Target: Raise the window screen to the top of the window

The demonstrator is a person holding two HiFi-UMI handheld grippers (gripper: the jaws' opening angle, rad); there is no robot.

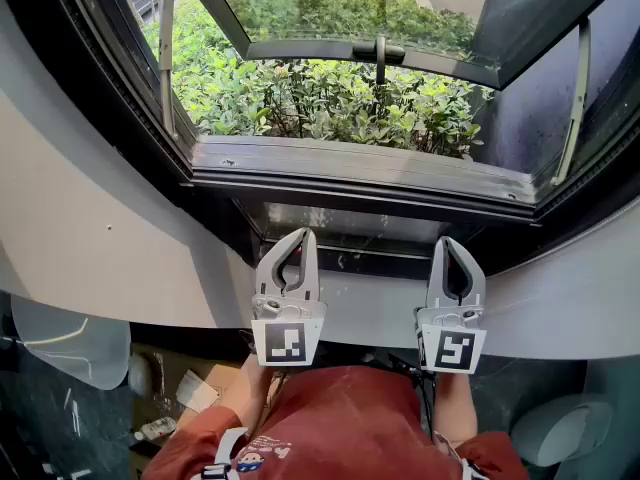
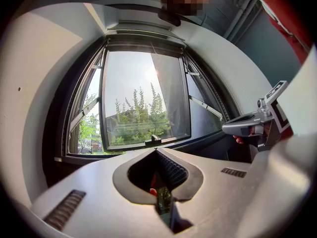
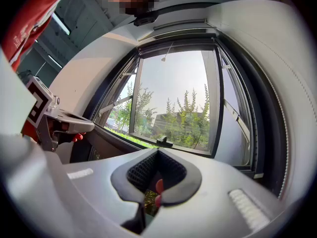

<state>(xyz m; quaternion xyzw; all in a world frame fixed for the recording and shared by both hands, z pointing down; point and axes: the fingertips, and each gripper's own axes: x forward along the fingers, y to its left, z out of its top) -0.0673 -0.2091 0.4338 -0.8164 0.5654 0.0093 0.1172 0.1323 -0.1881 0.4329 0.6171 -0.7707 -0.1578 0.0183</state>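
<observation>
The window (image 1: 360,173) stands in front of me, its glass sash (image 1: 350,13) swung outward over green shrubs. A sash handle (image 1: 378,53) sits on its lower rail, also seen as the handle (image 2: 155,139) and the handle (image 3: 163,142). A dark bar (image 1: 375,260) runs low across the opening under the sill. I cannot make out screen mesh. My left gripper (image 1: 300,236) and right gripper (image 1: 450,244) are side by side just short of that bar, both shut and holding nothing. The left jaws (image 2: 157,151) and right jaws (image 3: 157,151) meet at the tips.
White curved wall panels (image 1: 90,238) flank the window on both sides. Stay arms (image 1: 572,108) hold the sash at the right and left. Small items lie on the floor (image 1: 170,398) at lower left. Each gripper view shows the other gripper (image 2: 250,125), (image 3: 64,123).
</observation>
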